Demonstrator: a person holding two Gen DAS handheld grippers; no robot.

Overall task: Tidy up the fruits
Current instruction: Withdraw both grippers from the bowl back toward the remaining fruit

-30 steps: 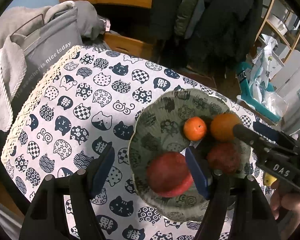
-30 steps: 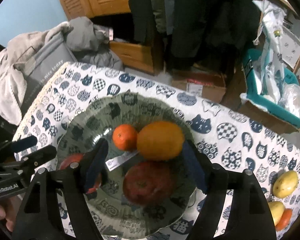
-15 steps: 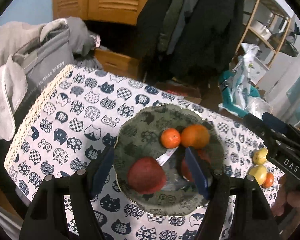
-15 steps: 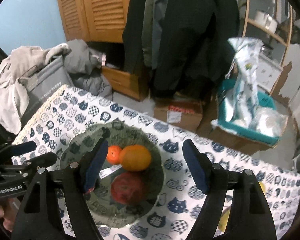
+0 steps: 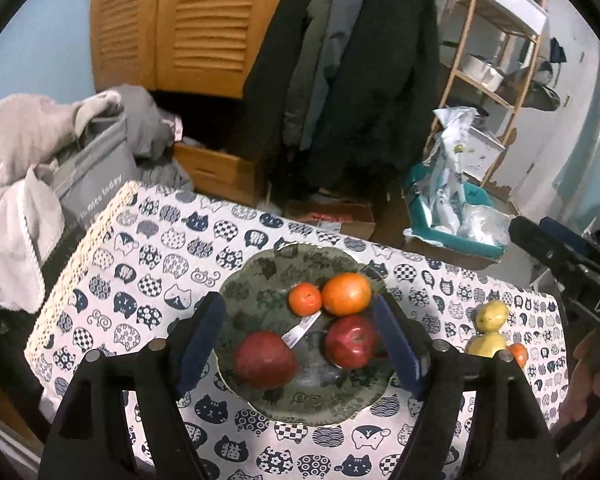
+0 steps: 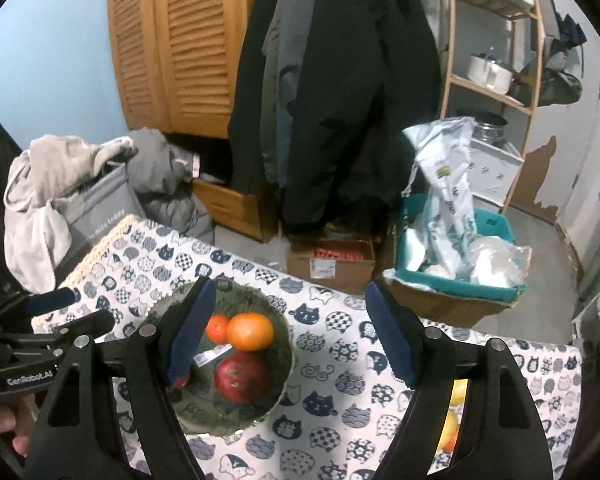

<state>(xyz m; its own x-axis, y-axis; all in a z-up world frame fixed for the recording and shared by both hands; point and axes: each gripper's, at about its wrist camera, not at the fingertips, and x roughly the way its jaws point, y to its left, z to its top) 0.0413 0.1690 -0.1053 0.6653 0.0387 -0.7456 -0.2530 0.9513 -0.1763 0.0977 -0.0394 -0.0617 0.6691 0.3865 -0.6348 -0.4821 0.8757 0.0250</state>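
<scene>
A dark patterned plate (image 5: 260,280) on the cat-print tablecloth (image 5: 148,264) holds two red apples (image 5: 266,359) (image 5: 352,341), an orange (image 5: 346,294), a tangerine (image 5: 305,299) and a white label strip (image 5: 300,330). My left gripper (image 5: 298,320) hovers above the plate, its jaws opening with nothing gripped. In the right wrist view my right gripper (image 6: 290,312) stands open and empty above the plate (image 6: 236,296) and its right rim; its left finger hides most of one apple (image 6: 180,382). Two yellow fruits (image 5: 491,314) and a small orange one (image 5: 518,353) lie on the cloth to the right.
A grey bag (image 5: 92,176) draped with clothes stands off the table's left end. Beyond the far edge are a cardboard box (image 6: 332,260), a teal bin (image 6: 456,280), hanging coats (image 6: 340,80) and a wooden shelf (image 6: 496,80). A hand (image 5: 596,380) holds the right gripper.
Both grippers have risen and drawn back from the plate, which looks smaller now. The left jaws have widened a little. The yellow fruits at the right have come into the left view.
</scene>
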